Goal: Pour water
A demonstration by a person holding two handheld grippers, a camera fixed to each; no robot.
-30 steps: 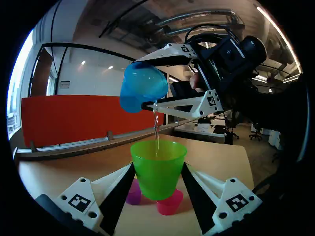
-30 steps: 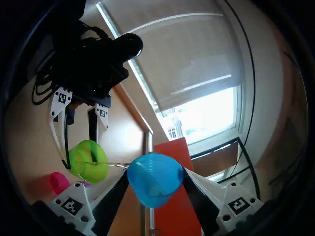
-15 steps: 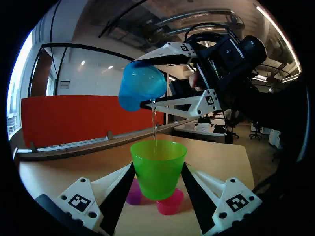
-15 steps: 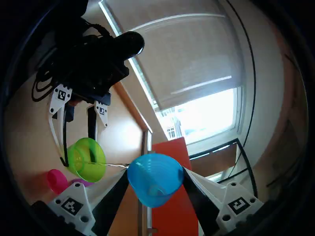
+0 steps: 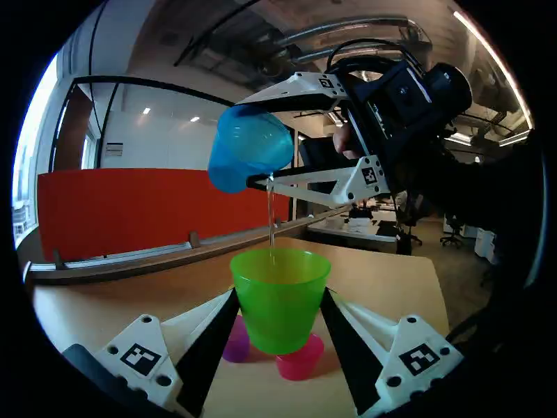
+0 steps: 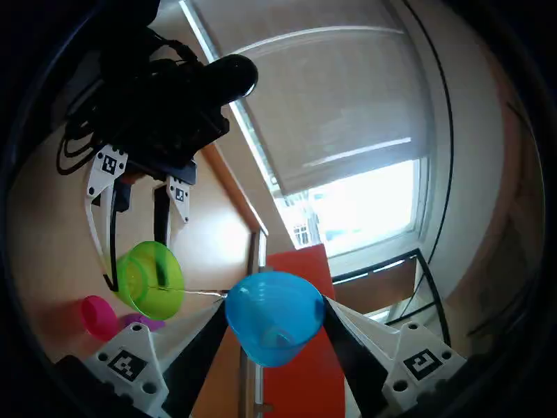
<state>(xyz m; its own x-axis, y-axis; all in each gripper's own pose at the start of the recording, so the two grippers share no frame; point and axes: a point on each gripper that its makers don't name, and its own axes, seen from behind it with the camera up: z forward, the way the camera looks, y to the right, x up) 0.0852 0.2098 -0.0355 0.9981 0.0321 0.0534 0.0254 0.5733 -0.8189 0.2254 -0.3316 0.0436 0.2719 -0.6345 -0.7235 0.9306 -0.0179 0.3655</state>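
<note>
Blue cup [image 5: 249,148] edged left, over green cup [image 5: 280,303] — purple cup [image 5: 238,347] half-hidden

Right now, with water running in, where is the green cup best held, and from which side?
By its side wall, level from the side, as the left tool does. The green cup stands upright and widens toward the rim, so it probably wedges between the fingers, and its open top is free for water from the blue cup.
</note>
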